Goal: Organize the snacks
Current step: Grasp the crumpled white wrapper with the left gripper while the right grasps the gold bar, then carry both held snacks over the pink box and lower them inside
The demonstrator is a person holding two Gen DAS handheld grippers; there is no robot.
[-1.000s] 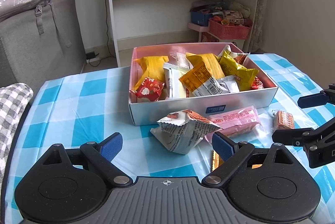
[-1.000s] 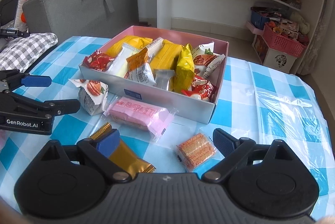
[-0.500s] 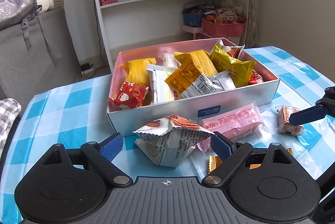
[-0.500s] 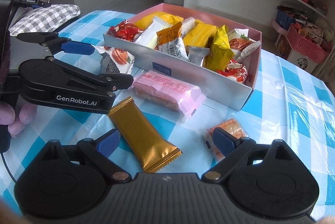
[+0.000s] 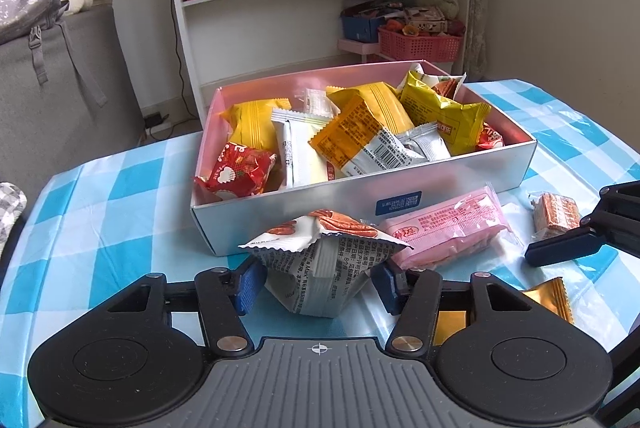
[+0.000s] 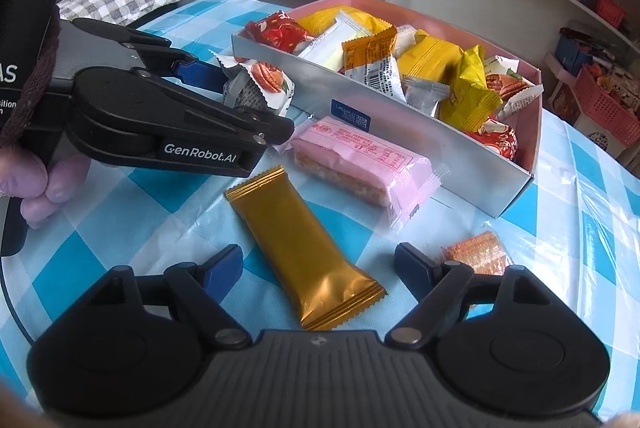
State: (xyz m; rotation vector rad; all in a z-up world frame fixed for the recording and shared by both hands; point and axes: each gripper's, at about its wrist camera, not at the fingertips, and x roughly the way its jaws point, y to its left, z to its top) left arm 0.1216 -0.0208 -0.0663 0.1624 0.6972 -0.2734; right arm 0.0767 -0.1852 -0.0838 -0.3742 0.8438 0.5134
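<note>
The left gripper (image 5: 318, 286) has just been closing around the white pecan snack packet (image 5: 320, 260), which sits between its blue pads on the worktop (image 5: 100, 228), just in front of the near wall of the pink snack box (image 5: 360, 195). The pads look to be touching the packet's crumpled sides, though whether they truly pinch it yet is hard to tell. From here the box lies straight ahead and slightly up, so the lift only has to clear that near wall.

The right gripper (image 6: 318, 264) has also just been narrowing, yet its jaws stand apart and hold nothing. The gold wrapped bar (image 6: 308, 248) lies between them, its long axis running from far left to near right, slanted across the jaw line; its near end reaches the gripper body. The right hand is clearly the nearer one for this bar.

The pink wafer pack (image 6: 360, 163) lies along the box wall, and the small orange cracker pack (image 6: 476, 252) is partly hidden behind the right finger. In the left wrist view the gold bar is mostly covered.
</note>
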